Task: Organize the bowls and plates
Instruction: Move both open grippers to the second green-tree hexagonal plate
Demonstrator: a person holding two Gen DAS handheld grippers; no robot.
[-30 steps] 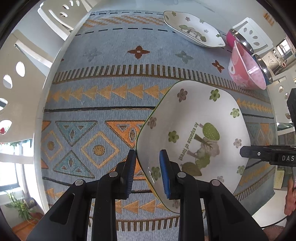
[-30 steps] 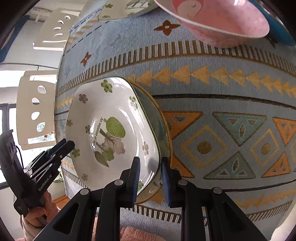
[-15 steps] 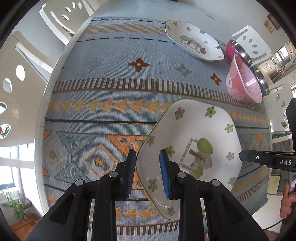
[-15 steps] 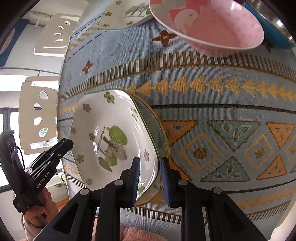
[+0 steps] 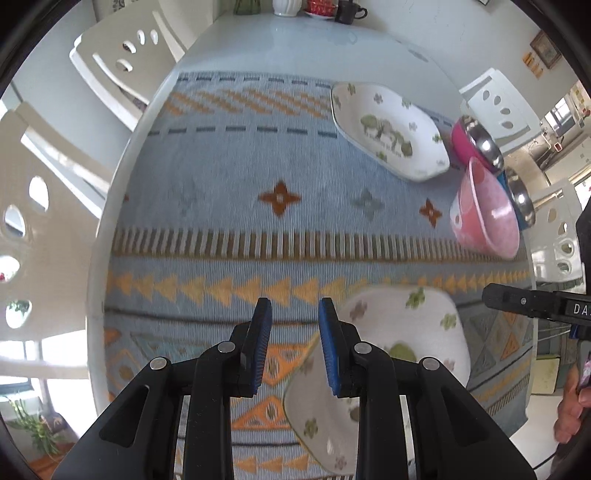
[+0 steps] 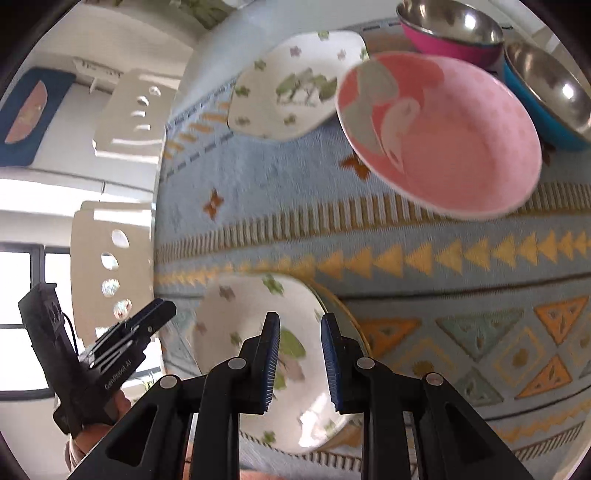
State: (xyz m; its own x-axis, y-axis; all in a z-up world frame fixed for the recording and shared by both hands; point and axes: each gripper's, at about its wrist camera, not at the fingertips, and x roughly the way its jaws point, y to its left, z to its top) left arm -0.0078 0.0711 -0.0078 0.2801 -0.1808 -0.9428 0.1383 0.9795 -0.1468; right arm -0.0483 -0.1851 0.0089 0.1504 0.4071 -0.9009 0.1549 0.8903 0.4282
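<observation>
A white floral plate (image 5: 424, 325) (image 6: 236, 325) lies near the table's front edge on a second plate, whose gold rim (image 6: 347, 317) shows on one side. My left gripper (image 5: 294, 306) hovers above its left rim with the jaws a narrow gap apart; only cloth and plate show through. My right gripper (image 6: 301, 321) hangs over the plate's right side, shut to a slit and holding nothing. Another floral plate (image 5: 388, 129) (image 6: 288, 92) sits at the far side. A pink bowl (image 5: 487, 218) (image 6: 443, 140) stands beside it.
A magenta steel bowl (image 5: 476, 136) (image 6: 450, 22) and a blue steel bowl (image 5: 521, 199) (image 6: 546, 88) stand behind the pink one. A patterned blue cloth (image 5: 258, 166) covers the table. White chairs (image 5: 122, 62) (image 6: 129, 110) ring it. Cups stand at the far end.
Both grippers have lifted and drawn back from the near plate's rim, which sat between their jaws before. The plate stays on the table and looks smaller.
</observation>
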